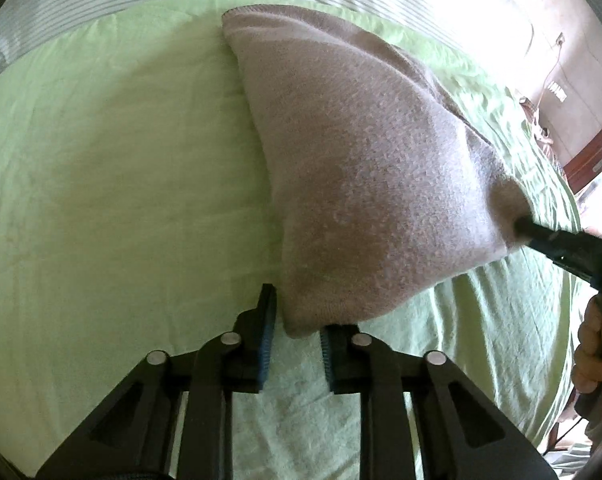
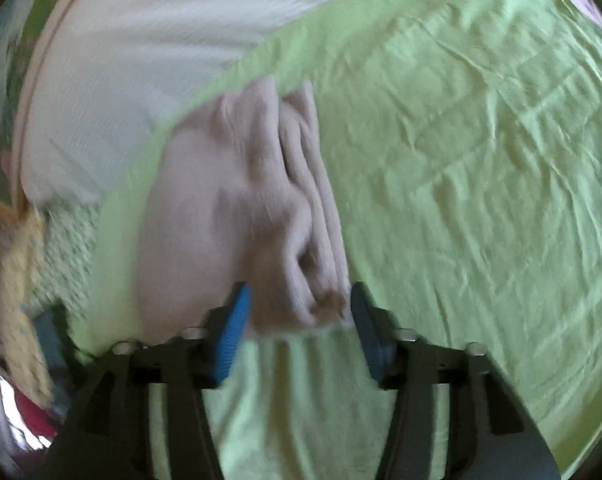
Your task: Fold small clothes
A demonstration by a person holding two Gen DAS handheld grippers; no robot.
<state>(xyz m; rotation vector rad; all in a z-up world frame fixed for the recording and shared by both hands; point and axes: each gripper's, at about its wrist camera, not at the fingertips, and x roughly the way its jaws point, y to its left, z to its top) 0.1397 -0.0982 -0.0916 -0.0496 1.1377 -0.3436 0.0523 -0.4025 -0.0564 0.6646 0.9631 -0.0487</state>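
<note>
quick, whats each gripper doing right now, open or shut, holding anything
Left gripper: shut on the near corner of the pinkish cloth.
Right gripper: shut on another corner of the same cloth, lifting it off the green sheet.

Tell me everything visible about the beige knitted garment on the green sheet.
The beige, fuzzy knitted garment is folded into layers, with a ribbed hem at its far end. It is lifted taut above the light green bedsheet. The left hand-held gripper pinches its near corner; the right hand-held gripper grips the bunched opposite corner.
</note>
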